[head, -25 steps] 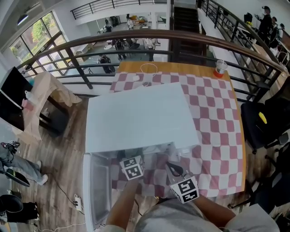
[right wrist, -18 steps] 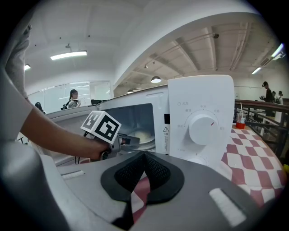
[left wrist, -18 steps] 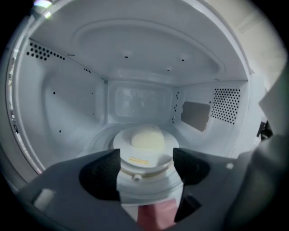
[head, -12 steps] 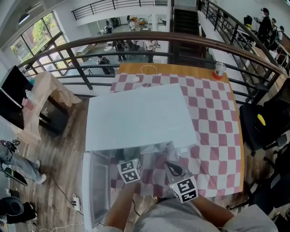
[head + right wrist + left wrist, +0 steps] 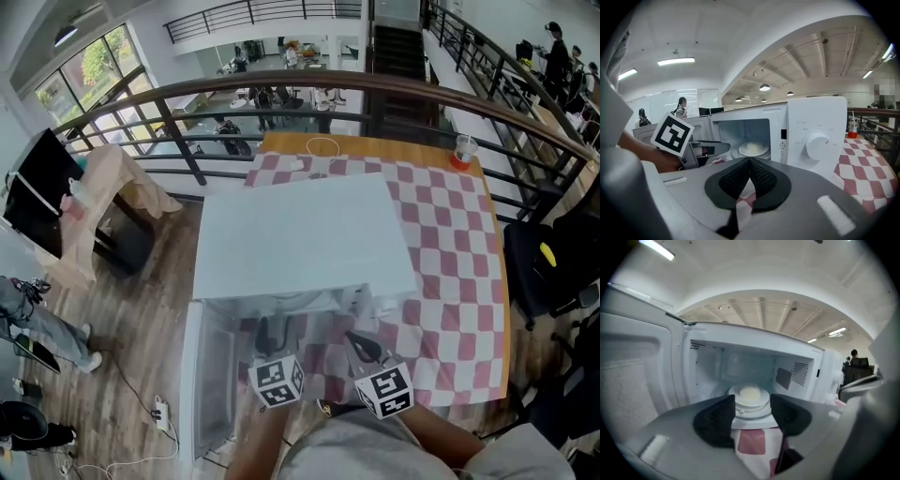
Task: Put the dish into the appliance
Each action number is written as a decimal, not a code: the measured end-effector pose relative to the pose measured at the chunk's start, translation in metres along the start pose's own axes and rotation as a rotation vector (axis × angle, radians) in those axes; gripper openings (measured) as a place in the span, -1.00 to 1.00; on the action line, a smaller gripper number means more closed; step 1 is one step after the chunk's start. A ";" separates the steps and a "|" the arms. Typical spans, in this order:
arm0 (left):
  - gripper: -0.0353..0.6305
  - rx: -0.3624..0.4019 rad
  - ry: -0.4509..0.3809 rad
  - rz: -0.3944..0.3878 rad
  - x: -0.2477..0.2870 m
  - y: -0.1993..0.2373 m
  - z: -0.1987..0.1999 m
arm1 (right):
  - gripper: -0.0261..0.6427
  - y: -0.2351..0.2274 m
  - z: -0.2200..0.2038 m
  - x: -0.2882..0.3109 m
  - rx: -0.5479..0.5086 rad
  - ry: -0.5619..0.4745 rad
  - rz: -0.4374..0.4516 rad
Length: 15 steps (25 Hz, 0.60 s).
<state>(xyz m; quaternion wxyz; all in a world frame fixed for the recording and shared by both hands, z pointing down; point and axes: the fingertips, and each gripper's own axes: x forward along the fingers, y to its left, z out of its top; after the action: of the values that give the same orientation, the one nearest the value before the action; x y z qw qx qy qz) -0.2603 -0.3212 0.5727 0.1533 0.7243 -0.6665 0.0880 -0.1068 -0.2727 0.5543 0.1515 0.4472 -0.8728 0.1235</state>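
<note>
The dish [image 5: 750,394] is a round white plate with a pale, creamy disc lying in its middle; it sits on the turntable inside the microwave [image 5: 300,234], well back in the cavity, and from the right gripper view it shows again [image 5: 752,148] through the open front. My left gripper [image 5: 752,406] hangs just before the opening with its jaws released; they have just been closing, yet nothing is between them, and the dish is apart from them, beyond the tips. My right gripper [image 5: 750,161] is lower and to the right, its jaws clenched tip to tip on nothing.

The microwave is white, with a round dial [image 5: 818,144] on its front panel; its door [image 5: 211,384] stands swung out to the left. It rests on a bench [image 5: 375,142] with a wooden top, spread with a red-and-white checked cloth [image 5: 450,253]; a cup [image 5: 460,147] with a red base stands at the far right corner, and a loop of white cord [image 5: 323,145] lies at the far edge.

Behind the bench runs a dark curved railing [image 5: 281,89] over a lower hall; the floor [image 5: 141,309] to the left is wood; a black chair [image 5: 544,262] stands to the right; people stand in the far right corner.
</note>
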 end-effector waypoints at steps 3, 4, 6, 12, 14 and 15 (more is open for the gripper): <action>-0.26 -0.005 -0.032 -0.009 -0.023 0.000 0.007 | -0.93 0.006 0.008 -0.002 -0.001 -0.018 0.004; -0.26 0.007 -0.044 -0.019 -0.031 -0.002 0.011 | -0.93 0.008 0.011 -0.002 -0.002 -0.023 0.007; -0.32 0.029 -0.068 -0.033 -0.047 -0.004 0.017 | -0.93 0.014 0.014 -0.004 -0.006 -0.028 0.017; -0.59 0.005 -0.089 -0.014 -0.087 -0.006 0.025 | -0.93 0.032 0.019 -0.010 -0.015 -0.043 0.064; -0.71 0.004 -0.089 -0.016 -0.098 -0.009 0.025 | -0.93 0.037 0.018 -0.011 -0.016 -0.040 0.072; -0.80 0.008 -0.088 -0.020 -0.102 -0.011 0.025 | -0.93 0.039 0.017 -0.012 -0.017 -0.038 0.075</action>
<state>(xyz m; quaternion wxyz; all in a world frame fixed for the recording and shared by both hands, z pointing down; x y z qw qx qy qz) -0.2615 -0.2327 0.5144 0.1216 0.7346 -0.6651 0.0574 -0.1348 -0.2476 0.5309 0.1340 0.4151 -0.8927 0.1134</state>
